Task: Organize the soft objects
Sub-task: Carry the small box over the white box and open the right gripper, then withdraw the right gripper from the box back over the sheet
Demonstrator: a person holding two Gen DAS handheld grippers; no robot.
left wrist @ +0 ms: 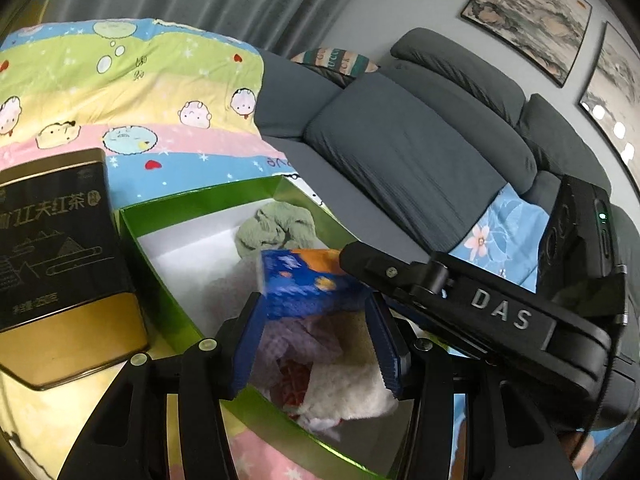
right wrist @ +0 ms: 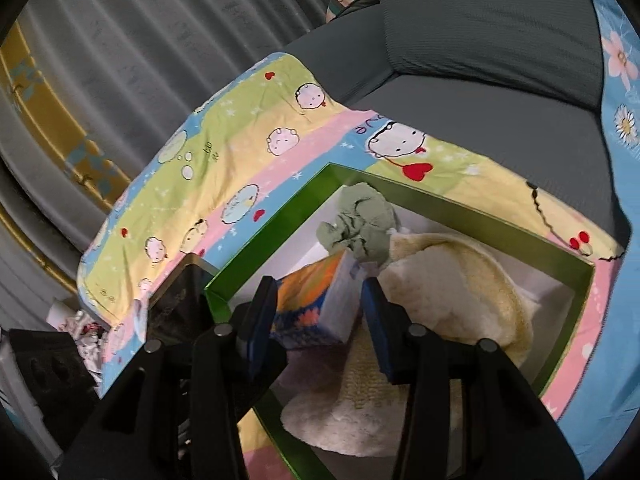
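Blue-and-orange soft tissue pack [left wrist: 308, 284] lowered into green open cardboard box [left wrist: 160, 264], two-sided for control.
Left gripper [left wrist: 316, 344] and right gripper [right wrist: 320, 328] both straddling pack; clamped or released: cannot tell.

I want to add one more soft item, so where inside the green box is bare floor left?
Bare white floor remains in the green box only at the corner beside the black tea tin, bordered by the green cloth and the blue tissue pack. The rest is crowded: cream fleece, lilac checked cloth, both claws above.
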